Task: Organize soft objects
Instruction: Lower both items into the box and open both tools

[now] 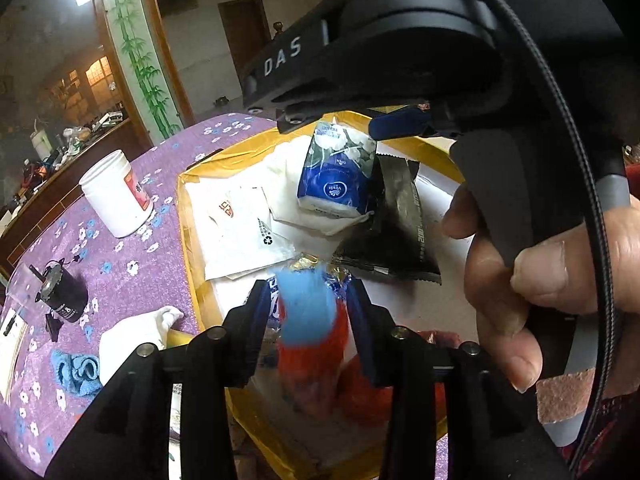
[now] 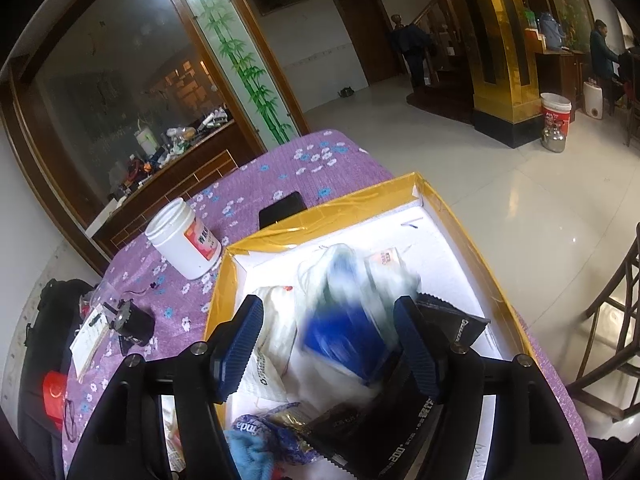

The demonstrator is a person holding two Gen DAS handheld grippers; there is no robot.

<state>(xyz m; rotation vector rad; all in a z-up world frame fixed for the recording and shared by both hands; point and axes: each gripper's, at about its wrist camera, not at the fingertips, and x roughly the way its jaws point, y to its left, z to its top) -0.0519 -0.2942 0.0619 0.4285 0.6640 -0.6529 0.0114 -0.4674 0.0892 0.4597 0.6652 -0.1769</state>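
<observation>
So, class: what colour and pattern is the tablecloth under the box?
Purple tablecloth with small white and blue flowers, clearest in the right wrist view.

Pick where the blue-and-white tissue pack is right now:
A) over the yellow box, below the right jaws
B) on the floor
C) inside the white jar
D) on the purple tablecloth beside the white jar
A: the tissue pack is over the white interior of the yellow box, just below the open jaws of the right gripper.

White letters "DAS" stood on the right gripper (image 1: 384, 120) body. The black packet (image 1: 400, 232) carried "200", its other print unreadable.
</observation>
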